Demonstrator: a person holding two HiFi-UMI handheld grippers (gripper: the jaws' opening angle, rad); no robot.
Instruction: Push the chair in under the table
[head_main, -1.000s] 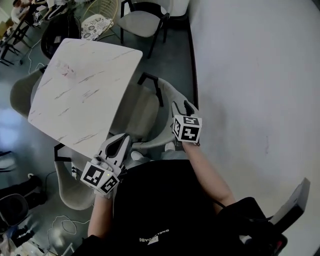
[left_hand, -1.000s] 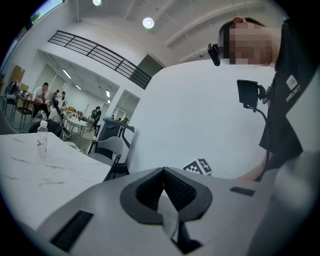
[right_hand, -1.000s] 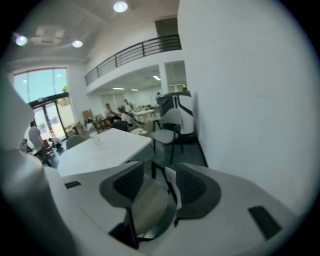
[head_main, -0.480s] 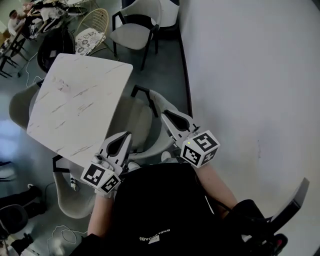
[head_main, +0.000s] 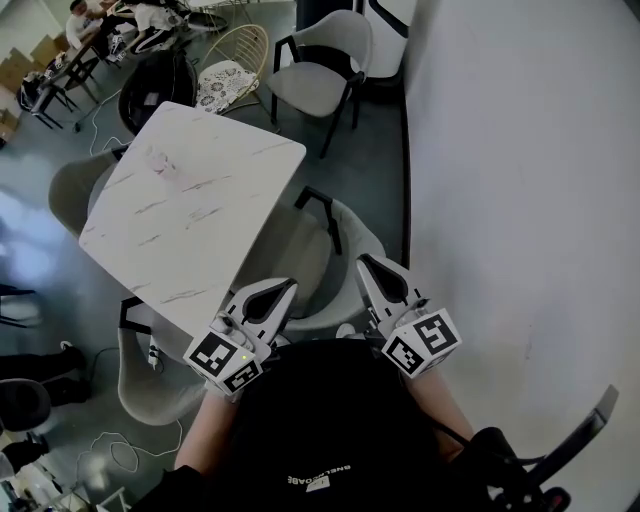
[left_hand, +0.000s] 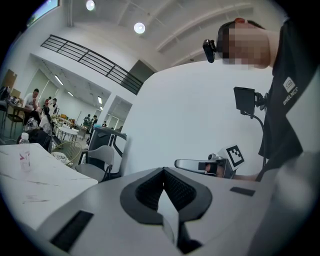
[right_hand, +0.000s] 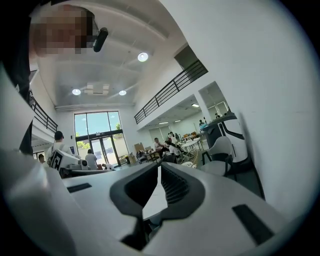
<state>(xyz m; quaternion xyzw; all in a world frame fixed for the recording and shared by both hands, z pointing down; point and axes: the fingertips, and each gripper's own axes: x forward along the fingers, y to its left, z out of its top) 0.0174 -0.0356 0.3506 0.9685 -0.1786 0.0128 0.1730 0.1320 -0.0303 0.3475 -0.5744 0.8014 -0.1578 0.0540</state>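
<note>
Marble-patterned white tabletop fills the left half of the head view: the table (head_main: 190, 200) stands on a grey-green floor (head_main: 60, 250), with a pale chair (head_main: 72, 188) tucked against its far left edge and a second pale chair (head_main: 150, 372) at its near left corner. A small clear bottle (head_main: 160, 160) stands on the top, towards the far side. Just off the table's near edge, the left gripper (head_main: 288, 285) is held level in front of the person's dark shirt (head_main: 320, 430), its marker cube (head_main: 224, 361) nearest the body. Its jaws are pressed together at the tips and nothing is between them. Between and just beyond the two grippers sits the task's chair (head_main: 300, 252), a beige shell on black legs. Its seat reaches partly beneath the table's near right corner, and its curved back faces the person. Neither gripper touches it. To the right of the chair's back the right gripper (head_main: 364, 262) also points level, away from the body. Its jaws have just been closing and now meet at the tips with nothing caught between them. Farther off, behind the table, stand a grey chair (head_main: 322, 62) and a wicker chair (head_main: 232, 62). A plain white wall (head_main: 520, 200) takes up the whole right side.
</note>
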